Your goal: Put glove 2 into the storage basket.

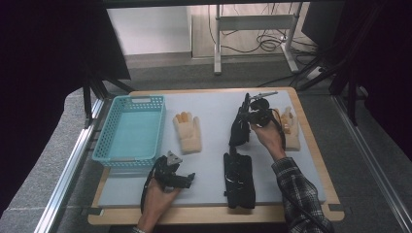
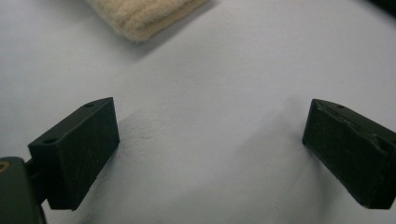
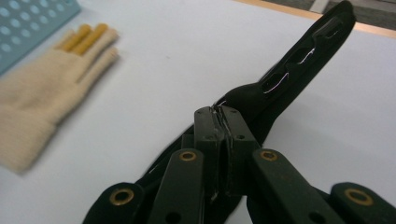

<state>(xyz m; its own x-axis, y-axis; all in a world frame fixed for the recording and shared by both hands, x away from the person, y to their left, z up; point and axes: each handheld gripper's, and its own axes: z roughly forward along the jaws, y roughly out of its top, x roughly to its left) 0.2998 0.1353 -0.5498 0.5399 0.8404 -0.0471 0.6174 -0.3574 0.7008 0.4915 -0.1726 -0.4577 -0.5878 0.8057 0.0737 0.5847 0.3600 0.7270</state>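
Black glove point(image 1: 240, 127) pinched in right gripper point(image 1: 253, 112), upper right of frame.
Left gripper point(image 1: 183, 179) jaws wide apart, lower left; nothing btwn.

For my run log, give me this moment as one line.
right gripper: shut on black glove, lifted | left gripper: open, empty | basket: empty

I see a black cloth glove point(image 3: 299, 70) with glossy, wet-looking streaks, a cream knitted woolly glove point(image 1: 188, 133) with matt yellow fingertips, a perforated turquoise plastic basket point(image 1: 130, 99), and a smooth matt grey bench point(image 1: 214, 111) edged in pale wood.
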